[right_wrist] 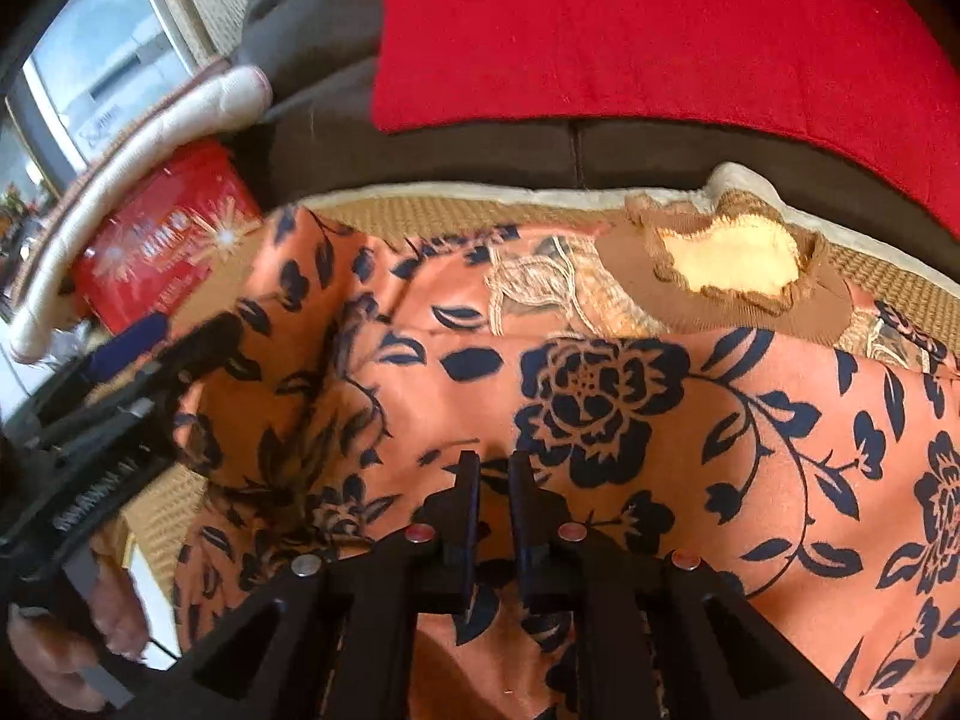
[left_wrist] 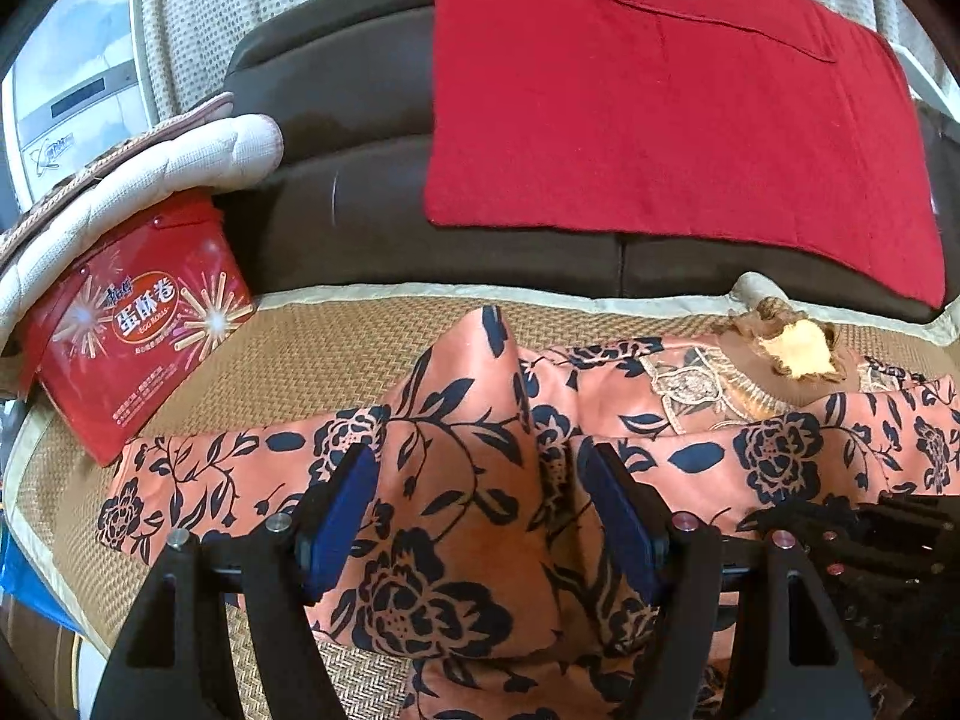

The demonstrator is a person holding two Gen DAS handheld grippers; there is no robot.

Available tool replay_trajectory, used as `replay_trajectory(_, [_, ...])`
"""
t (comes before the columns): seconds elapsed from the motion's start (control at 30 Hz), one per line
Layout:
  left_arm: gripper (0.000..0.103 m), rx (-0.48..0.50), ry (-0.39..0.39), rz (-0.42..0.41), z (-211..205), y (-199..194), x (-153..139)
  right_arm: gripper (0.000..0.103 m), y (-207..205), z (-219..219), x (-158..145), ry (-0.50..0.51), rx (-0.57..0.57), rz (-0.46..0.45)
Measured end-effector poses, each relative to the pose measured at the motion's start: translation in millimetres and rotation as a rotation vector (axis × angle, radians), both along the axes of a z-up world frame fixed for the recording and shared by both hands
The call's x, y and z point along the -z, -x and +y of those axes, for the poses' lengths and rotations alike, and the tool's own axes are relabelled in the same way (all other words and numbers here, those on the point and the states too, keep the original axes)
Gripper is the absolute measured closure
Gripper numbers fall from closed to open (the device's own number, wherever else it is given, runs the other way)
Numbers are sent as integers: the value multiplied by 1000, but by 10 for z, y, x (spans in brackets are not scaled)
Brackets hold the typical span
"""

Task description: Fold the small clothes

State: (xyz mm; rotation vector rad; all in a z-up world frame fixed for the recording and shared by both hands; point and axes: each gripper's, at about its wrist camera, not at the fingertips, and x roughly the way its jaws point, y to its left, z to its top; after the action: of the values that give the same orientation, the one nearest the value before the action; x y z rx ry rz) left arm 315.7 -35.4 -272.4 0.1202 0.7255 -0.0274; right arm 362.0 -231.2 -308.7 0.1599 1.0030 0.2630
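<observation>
Two things flank your garment [left_wrist: 456, 480] on the mat [left_wrist: 288, 360]: red tin [left_wrist: 138, 324] at left, red cloth [left_wrist: 660, 108] on the sofa [left_wrist: 336, 90] behind. Left gripper [left_wrist: 480, 516] gapes wide around a raised fold. Right gripper [right_wrist: 493, 480] is nearly closed; grip unclear.

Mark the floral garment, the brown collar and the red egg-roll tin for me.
floral garment [right_wrist: 690, 438]: right wrist view, flat orange panel by the big flower.
brown collar [right_wrist: 636, 264]: right wrist view, ribbed band left of the neck opening.
red egg-roll tin [left_wrist: 150, 324]: left wrist view, printed front face.
</observation>
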Motion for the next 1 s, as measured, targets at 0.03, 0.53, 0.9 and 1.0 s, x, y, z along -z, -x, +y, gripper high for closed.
replay_trajectory(0.03, [29,1,-2,2,-1,1,5,90,-7,27,43,43,10,14])
replay_trajectory(0.53, [29,-15,29,3,-24,-26,15,90,286,114,-422,280,73,-213])
replay_trajectory(0.9, [29,-60,46,6,57,-68,44,90,290,179,-432,277,46,-210])
replay_trajectory(1.0, [29,-88,53,2,134,-81,39,90,291,227,-441,275,40,-217])
